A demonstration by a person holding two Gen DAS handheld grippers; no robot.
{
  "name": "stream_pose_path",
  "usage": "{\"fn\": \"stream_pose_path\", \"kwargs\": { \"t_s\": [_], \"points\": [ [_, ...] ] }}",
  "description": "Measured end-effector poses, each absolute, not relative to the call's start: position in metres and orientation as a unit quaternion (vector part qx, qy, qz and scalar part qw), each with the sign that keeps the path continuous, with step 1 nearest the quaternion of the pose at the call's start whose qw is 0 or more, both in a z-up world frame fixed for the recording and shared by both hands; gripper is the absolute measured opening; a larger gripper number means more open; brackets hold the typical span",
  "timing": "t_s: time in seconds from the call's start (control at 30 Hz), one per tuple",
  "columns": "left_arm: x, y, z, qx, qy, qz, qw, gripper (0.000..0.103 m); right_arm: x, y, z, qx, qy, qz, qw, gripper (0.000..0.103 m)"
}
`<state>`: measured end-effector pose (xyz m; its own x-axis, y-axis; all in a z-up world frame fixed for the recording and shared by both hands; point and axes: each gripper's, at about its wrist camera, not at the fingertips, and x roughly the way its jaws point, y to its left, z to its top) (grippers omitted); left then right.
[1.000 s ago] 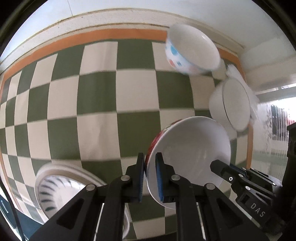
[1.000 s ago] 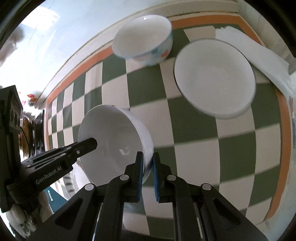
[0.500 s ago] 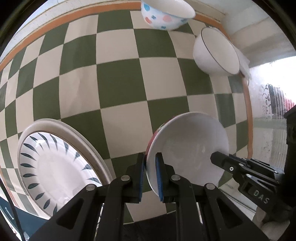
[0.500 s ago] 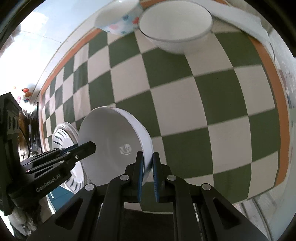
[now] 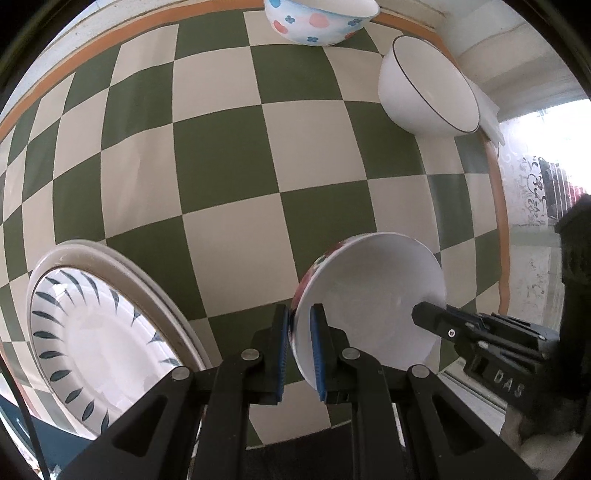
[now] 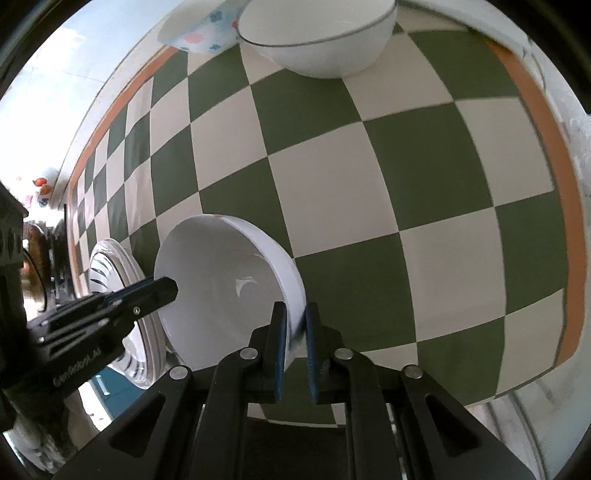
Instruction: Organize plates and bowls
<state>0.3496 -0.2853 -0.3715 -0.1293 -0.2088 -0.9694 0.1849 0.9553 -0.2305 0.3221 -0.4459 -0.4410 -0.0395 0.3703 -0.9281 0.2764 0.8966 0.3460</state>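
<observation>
Both grippers hold one white bowl with a red-patterned outside (image 5: 369,295), also in the right wrist view (image 6: 221,291). My left gripper (image 5: 299,317) is shut on its left rim. My right gripper (image 6: 295,317) is shut on its right rim; it also shows in the left wrist view (image 5: 436,317). The bowl hangs above the checkered tablecloth (image 5: 221,155). A plate with blue leaf marks (image 5: 96,343) lies on a larger white plate at the lower left. A flower-patterned bowl (image 5: 317,18) and a white bowl with a dark rim (image 5: 424,96) stand at the far edge.
The green and cream cloth has an orange border (image 6: 543,147) along its far and right edges. A white cloth or paper (image 5: 487,110) lies behind the dark-rimmed bowl. A wall rises behind the table.
Both grippers have pulled back toward the near edge with the bowl between them. The two far bowls now sit farther off, and the leaf plate has come into fuller view.
</observation>
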Motion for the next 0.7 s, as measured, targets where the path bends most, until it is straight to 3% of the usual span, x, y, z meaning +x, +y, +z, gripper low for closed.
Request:
{"fn": "stream_pose_path", "kwargs": {
  "t_s": [0.13,0.2,0.27,0.3,0.43,0.7],
  "points": [
    [0.356,-0.272,-0.343,-0.019,0.723,-0.133,0.677,0.011,0.326,-0.463,-0.421,0.252,0.714,0.048,0.652,0.015],
    [0.368,-0.272,-0.321,-0.032,0.708,-0.132,0.693,0.014,0.330,-0.478,-0.400,0.263,0.694,0.047,0.669,0.025],
    [0.386,-0.276,-0.305,-0.045,0.692,-0.130,0.708,0.025,0.339,-0.496,-0.380,0.275,0.671,0.043,0.687,0.041],
    [0.396,-0.279,-0.299,-0.050,0.686,-0.131,0.714,0.027,0.347,-0.506,-0.372,0.281,0.659,0.039,0.696,0.043],
    [0.442,-0.304,-0.299,-0.057,0.685,-0.140,0.712,0.028,0.386,-0.543,-0.363,0.290,0.636,0.010,0.715,0.044],
    [0.504,-0.365,-0.342,-0.041,0.715,-0.156,0.680,0.028,0.458,-0.578,-0.400,0.296,0.651,-0.012,0.699,0.044]
  ]
}}
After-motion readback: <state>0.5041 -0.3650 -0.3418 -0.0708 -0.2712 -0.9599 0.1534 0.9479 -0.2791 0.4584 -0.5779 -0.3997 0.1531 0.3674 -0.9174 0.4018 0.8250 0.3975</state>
